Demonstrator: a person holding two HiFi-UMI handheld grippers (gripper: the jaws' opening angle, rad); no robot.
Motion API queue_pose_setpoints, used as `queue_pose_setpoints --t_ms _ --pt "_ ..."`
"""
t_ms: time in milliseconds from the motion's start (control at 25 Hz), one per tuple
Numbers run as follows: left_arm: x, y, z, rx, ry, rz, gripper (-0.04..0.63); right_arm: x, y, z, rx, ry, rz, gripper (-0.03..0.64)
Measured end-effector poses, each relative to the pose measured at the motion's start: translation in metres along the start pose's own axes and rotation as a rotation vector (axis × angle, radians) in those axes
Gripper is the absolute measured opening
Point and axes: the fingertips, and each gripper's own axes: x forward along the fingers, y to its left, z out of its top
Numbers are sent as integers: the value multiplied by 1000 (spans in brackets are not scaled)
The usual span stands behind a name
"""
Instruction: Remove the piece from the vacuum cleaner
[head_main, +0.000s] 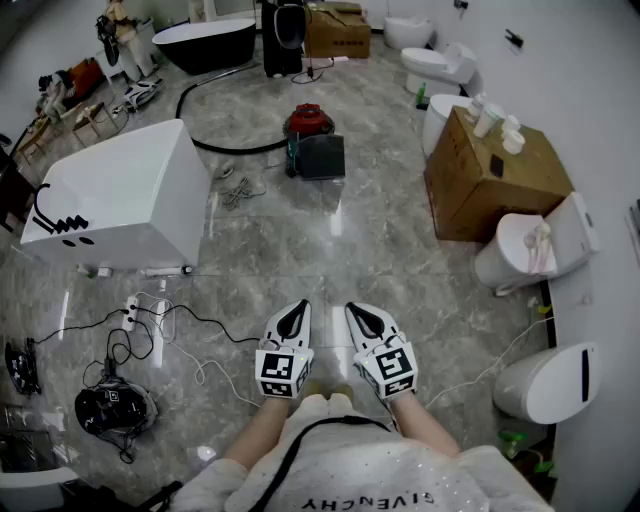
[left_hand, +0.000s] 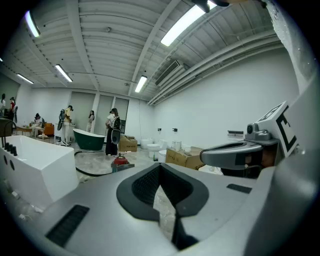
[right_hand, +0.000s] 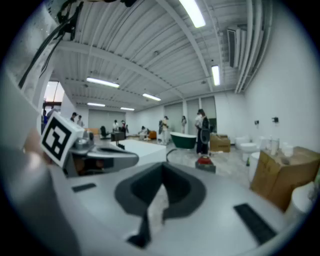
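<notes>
Head view, looking steeply down at a grey marble-tiled floor (head_main: 330, 250) in a large showroom: the person stands with both tools held close to the body, side by side and just apart, pointing forward and slightly down. The left gripper (head_main: 296, 310) has its jaws pressed together with nothing between them, and the right gripper (head_main: 355, 312) is the same, closed and empty; each gripper view shows only floor through the dark opening behind the meeting tips.

The vacuum cleaner (head_main: 309, 122), a small canister with a red top and a dark block in front of it, sits on the floor well ahead of both grippers, almost straight in line with the gap between them. A black hose (head_main: 215, 143) curves away from it, off to the far left of the left gripper. A white bathtub (head_main: 120, 195) stands ahead and to the left of the left gripper, and a cardboard box (head_main: 495, 175) ahead and to the right of the right gripper; neither blocks the way.

By my reading the task has not started: this is the moment before the approach. Which piece is to come off cannot be made out from this far. The next move probably calls for walking up to the canister, lowering the tools, opening the jaws, and steadying the body with one gripper while the other takes the piece
</notes>
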Motion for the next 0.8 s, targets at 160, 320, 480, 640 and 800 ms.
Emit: queue_pose_setpoints --t_ms 160,320,480,640,800 --pt "5 -8 2 1 0 -4 21 -3 -4 -2 -3 6 8 14" --pt "11 -18 -1 0 3 -15 20 -5 -8 -8 -5 12 15 14" --pt "14 -28 -13 -11 26 -18 21 -6 -11 -19 12 20 15 14" --pt "25 -27 -23 -19 49 -18 21 -1 -21 -26 26 32 8 14" --pt "54 -14 -21 -15 48 -20 21 16 -43 -29 34 42 -3 14"
